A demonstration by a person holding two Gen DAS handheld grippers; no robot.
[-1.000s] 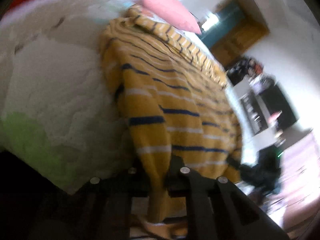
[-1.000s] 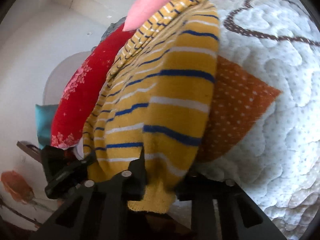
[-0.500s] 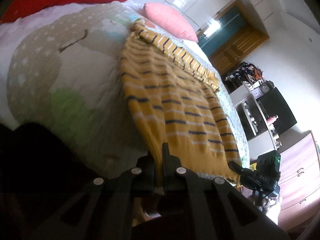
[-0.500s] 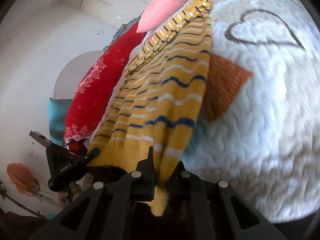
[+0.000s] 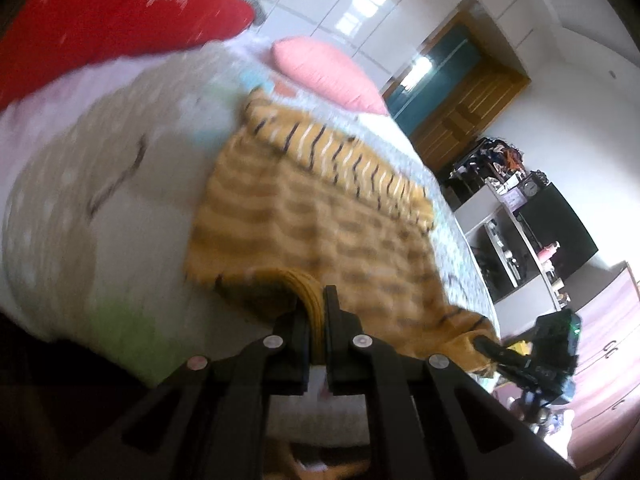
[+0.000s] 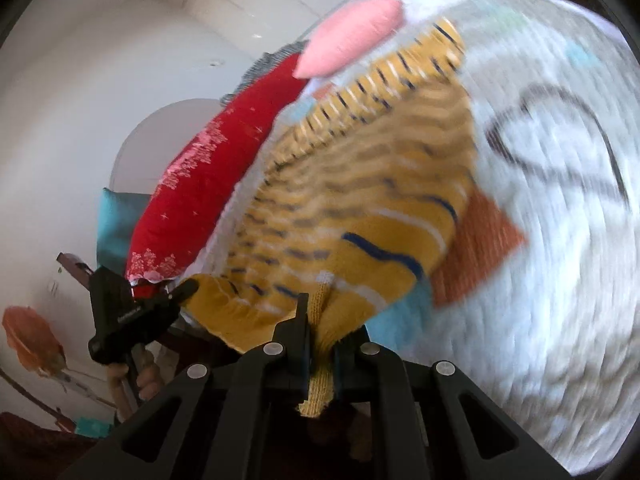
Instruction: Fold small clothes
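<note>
Nearest the lens, the left gripper [image 5: 316, 320] is seen clamped tight on a bunched fold of the hem of the yellow striped sweater [image 5: 320, 216], and the right gripper [image 6: 320, 334] is likewise pinched closed on the ribbed hem at the other corner, a tongue of knit hanging below its jaws. In the right wrist view the left gripper [image 6: 188, 290] is also seen at the far hem corner.

The sweater is judged soft, light and limp: it sags between the two holds and would stretch if pulled hard. The thick ribbed hem is a sound place to be gripped, since thin knit could slip out.

Farther off, the body of the sweater is draped up the white quilted bed cover [image 5: 100, 184], its folded sleeve lying toward the pink pillow [image 5: 324, 72], with a red pillow [image 5: 100, 20] beyond.

Compared with a second ago, the hem has been lifted clear of the cover by both hands, and more of the bed is taken in. The right jaws have been drawn closer on the cloth; the stripes are blurred, so the exact lie of the far edge probably cannot be trusted.
</note>
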